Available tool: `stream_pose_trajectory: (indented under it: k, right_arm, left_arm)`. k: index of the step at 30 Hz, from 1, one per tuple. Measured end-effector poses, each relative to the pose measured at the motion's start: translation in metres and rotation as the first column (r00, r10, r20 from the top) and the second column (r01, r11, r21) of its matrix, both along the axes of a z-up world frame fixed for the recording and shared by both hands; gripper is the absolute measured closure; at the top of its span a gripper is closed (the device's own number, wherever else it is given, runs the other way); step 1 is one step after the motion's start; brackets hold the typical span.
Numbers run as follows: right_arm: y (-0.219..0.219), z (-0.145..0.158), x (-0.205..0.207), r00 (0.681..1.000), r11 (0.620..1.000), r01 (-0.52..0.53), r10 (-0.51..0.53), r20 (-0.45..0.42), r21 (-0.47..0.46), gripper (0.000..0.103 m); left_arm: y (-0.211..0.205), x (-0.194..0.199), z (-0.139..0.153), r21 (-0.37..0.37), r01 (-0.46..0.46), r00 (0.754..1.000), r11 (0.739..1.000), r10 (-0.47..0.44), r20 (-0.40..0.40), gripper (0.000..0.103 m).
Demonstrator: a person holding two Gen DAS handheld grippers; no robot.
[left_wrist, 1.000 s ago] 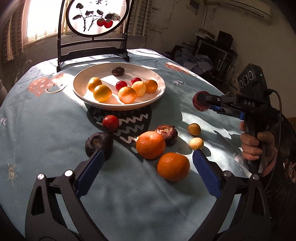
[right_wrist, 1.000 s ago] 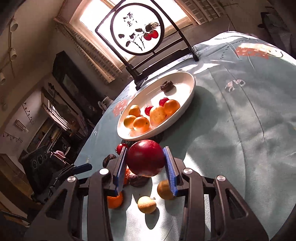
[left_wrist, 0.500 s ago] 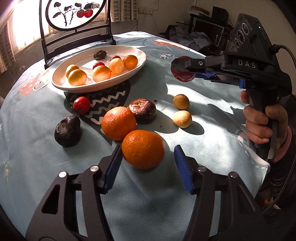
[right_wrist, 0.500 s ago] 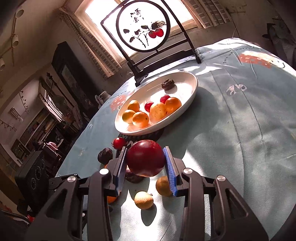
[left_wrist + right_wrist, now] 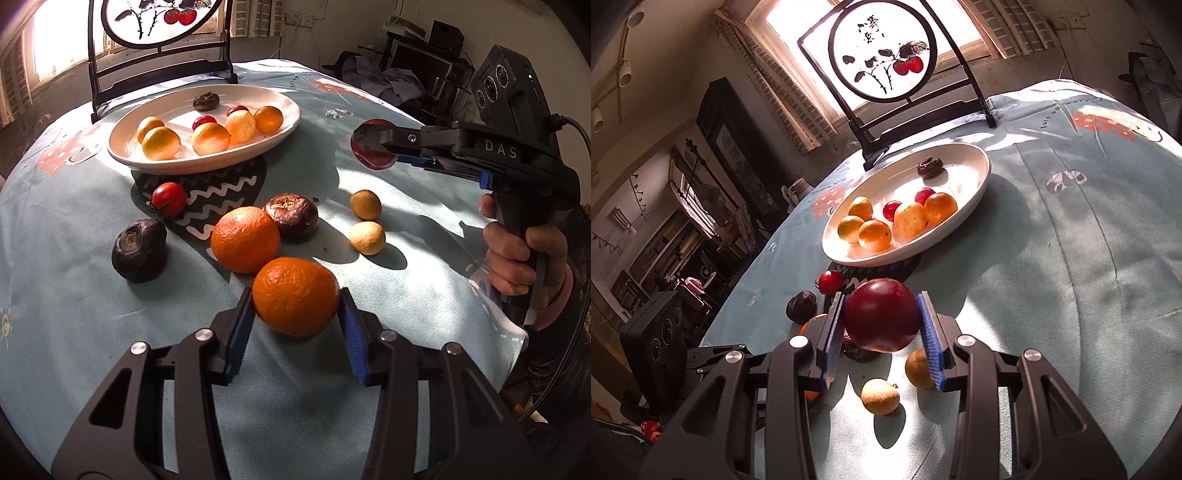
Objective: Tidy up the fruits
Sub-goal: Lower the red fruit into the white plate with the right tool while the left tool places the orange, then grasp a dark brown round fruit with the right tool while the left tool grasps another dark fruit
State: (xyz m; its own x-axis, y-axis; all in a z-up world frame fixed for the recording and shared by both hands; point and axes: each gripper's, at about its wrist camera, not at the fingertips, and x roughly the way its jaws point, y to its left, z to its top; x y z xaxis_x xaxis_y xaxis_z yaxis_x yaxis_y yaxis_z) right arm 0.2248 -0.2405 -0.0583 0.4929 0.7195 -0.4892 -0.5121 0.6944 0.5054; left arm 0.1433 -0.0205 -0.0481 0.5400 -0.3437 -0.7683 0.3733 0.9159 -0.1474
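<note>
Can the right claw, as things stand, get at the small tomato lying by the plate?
Probably not yet: the right claw is shut on a dark red plum, so its jaws are full. The cherry tomato itself lies uncovered on the tablecloth beside the white plate.

Plate (image 5: 280, 146) behind loose fruit; tomato (image 5: 169, 199) left, orange (image 5: 245, 239) centre, two longans (image 5: 366, 232) right.

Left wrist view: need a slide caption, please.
Left gripper closes around an orange while right gripper holds a red fruit.
</note>
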Motion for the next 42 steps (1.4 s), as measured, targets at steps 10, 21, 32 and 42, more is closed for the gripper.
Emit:
stream_pose_trajectory:
  k: [10,21,32,42]
  right_arm:
    - [0.023,0.033,0.036,0.999,1.000,-0.014,0.013,0.052,0.018,0.063]
    - [0.070,0.019,0.126,0.992,0.983,0.101,-0.088,0.090,-0.150,0.063]
    - [0.067,0.038,0.101,0.993,0.988,0.028,-0.010,0.120,-0.150,0.049]
    - [0.091,0.018,0.031,0.955,0.906,-0.245,0.287,0.075,-0.346,0.040]
  left_arm:
    - [0.045,0.045,0.061,-0.096,-0.076,0.990,0.992,0.087,0.110,0.057]
    - [0.047,0.188,0.047,0.044,-0.242,0.969,0.969,0.239,0.062,0.057]
    - [0.066,0.156,0.071,0.046,-0.320,0.929,0.946,0.304,0.210,0.007]
    - [0.126,0.098,0.040,-0.030,-0.460,0.877,0.887,0.460,0.138,0.003]
